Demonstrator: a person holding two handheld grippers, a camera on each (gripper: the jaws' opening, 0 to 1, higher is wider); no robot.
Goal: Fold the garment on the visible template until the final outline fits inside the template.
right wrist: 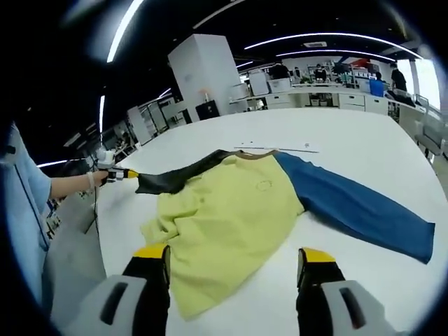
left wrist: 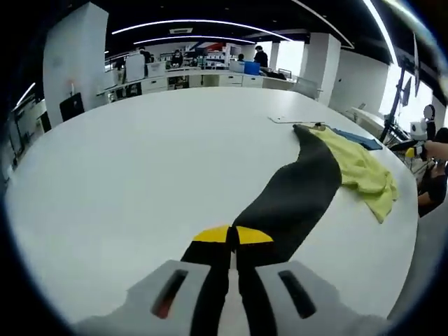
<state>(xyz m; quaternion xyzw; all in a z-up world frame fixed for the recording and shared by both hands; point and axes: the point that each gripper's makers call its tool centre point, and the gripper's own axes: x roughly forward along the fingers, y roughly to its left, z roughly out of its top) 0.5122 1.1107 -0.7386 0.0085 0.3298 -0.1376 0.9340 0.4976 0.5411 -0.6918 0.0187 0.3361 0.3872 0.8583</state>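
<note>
Left gripper (left wrist: pixel 232 236) clamped on black sleeve (left wrist: pixel 294 189) cuff, drawing it out straight for fold. Right gripper (right wrist: pixel 234 260) jaws apart, empty, poised over yellow body (right wrist: pixel 224 217) hem. Garment flat on white table (left wrist: pixel 140 175); blue sleeve (right wrist: pixel 357 206) spread beyond. Template outline not discernible.

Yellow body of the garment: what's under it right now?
The garment lies on the white table. Thin template lines show beyond the collar; anything beneath the yellow body is covered.
</note>
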